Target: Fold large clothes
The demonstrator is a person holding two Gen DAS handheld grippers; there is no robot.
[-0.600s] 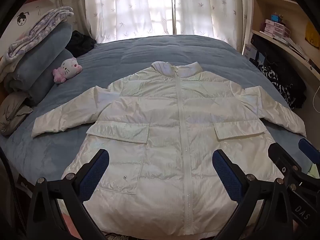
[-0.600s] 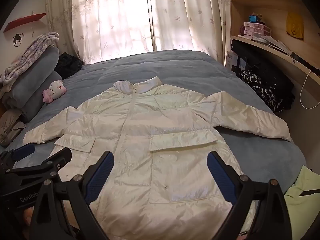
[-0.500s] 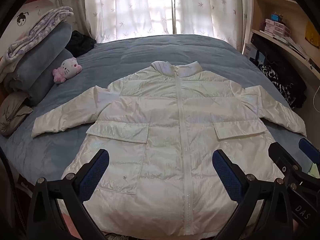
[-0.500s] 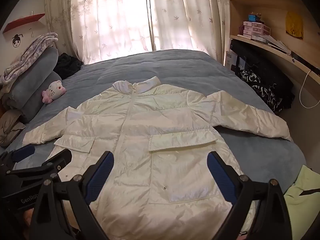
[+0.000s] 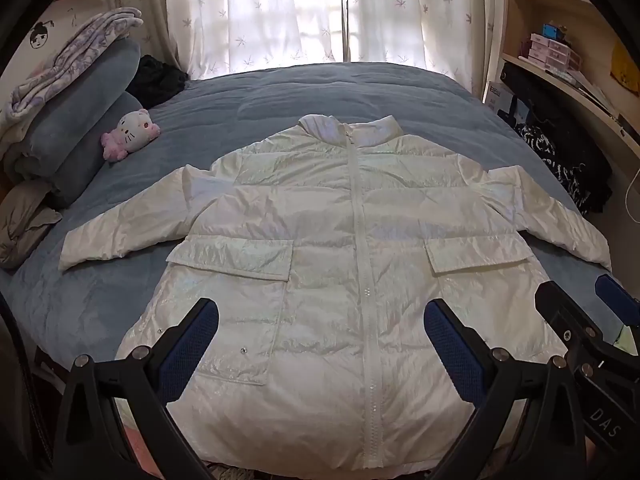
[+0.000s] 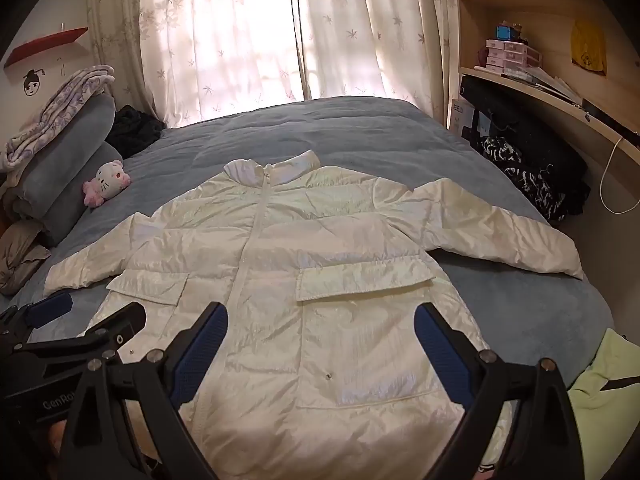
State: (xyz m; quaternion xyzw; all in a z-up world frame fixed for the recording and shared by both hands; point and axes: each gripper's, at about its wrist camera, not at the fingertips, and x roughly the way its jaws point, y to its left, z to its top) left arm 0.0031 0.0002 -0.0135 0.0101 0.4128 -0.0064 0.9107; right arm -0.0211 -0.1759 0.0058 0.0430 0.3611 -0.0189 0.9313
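A: What fills the room?

B: A wide bed (image 5: 320, 92) under a soft, matte blue-grey quilt. Spread flat on it, front up and zipped, lies a white puffer jacket (image 5: 320, 240) of crinkled, glossy, faintly pearly fabric, with quilted bands, two square flap pockets, a stand-up collar pointing toward the sheer leaf-print curtains (image 6: 256, 32), and both sleeves stretched out sideways.

A: And smaller things?

B: Rolled grey bedding (image 5: 76, 128) on the left, with a plush white cat toy (image 5: 130, 133) beside it.

A: The claws?

B: The left claw (image 5: 320, 344) hangs spread wide above the hem, astride the zip and pinching nothing. The right claw (image 6: 320, 344) hangs likewise spread and empty over the pocket on the jacket's right-hand side as seen. Both have black arms and blue textured pads.
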